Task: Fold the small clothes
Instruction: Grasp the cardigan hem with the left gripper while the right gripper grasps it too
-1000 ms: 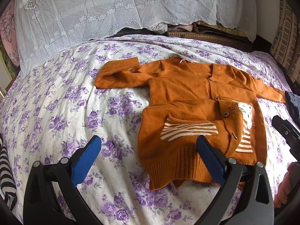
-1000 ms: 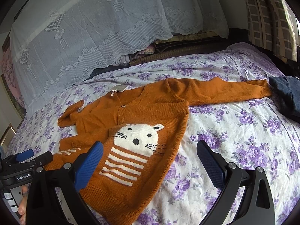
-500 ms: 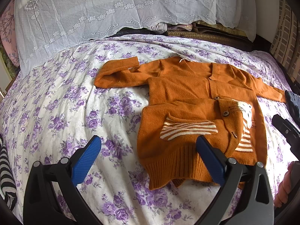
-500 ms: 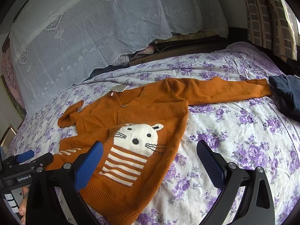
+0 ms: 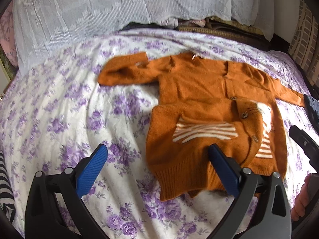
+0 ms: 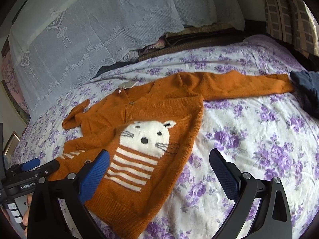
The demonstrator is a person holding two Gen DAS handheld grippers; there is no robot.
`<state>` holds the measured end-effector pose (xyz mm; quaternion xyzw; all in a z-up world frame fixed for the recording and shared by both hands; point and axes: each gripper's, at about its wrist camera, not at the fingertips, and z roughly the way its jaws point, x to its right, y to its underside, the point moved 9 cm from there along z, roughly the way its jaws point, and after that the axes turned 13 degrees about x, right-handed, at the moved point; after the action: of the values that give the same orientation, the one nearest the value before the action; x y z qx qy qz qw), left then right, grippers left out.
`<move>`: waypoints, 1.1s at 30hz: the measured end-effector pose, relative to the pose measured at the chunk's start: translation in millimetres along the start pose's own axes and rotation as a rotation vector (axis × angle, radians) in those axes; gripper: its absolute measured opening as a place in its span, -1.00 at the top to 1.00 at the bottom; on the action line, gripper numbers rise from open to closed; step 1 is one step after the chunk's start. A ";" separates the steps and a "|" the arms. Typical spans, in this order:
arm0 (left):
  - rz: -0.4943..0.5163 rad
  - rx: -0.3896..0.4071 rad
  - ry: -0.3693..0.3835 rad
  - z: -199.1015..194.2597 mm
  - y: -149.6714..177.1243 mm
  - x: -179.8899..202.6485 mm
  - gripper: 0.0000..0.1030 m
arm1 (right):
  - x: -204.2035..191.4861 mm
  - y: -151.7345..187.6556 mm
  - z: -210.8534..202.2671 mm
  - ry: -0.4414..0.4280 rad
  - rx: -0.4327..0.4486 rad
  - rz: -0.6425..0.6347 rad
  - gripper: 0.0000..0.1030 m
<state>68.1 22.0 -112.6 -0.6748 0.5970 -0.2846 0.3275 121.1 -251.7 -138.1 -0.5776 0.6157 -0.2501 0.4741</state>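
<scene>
Orange cardigan (image 5: 199, 91) lies on the bedspread (image 5: 59, 109) ahead of both hand-held grippers, left (image 5: 157, 167) and right (image 6: 159, 171), fingers apart.

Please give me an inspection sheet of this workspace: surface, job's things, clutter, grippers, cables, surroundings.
Surface: bed sheet with purple flowers, wrinkled.
Job's things: orange knitted cardigan with a white cat face lies flat; its front panel on the left gripper's side is folded over, showing stripes; one sleeve stretched out, the other bent.
Clutter: dark blue garment at the stretched sleeve's cuff; black-and-white striped cloth at the edge.
Grippers: left gripper open, empty; right gripper open, empty.
Cables: nothing seen.
Surroundings: white lace cloth behind the bed; checked curtain.
</scene>
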 end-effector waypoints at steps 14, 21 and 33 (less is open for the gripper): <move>-0.307 -0.173 0.414 25.3 27.3 -33.5 -0.91 | 0.5 52.0 -13.1 -0.370 -0.193 0.399 -0.93; -0.349 -0.249 0.522 38.0 33.2 -11.0 -0.91 | -29.7 60.5 -7.1 -0.419 -0.276 0.407 -0.67; -0.340 -0.200 0.629 30.8 14.6 28.0 0.37 | -34.8 39.5 -18.4 -0.545 -0.257 0.525 0.88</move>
<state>86.4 -3.7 -143.4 -0.6725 0.5728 -0.4686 0.0083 82.2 -214.9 -153.9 -0.5003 0.6202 0.1210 0.5919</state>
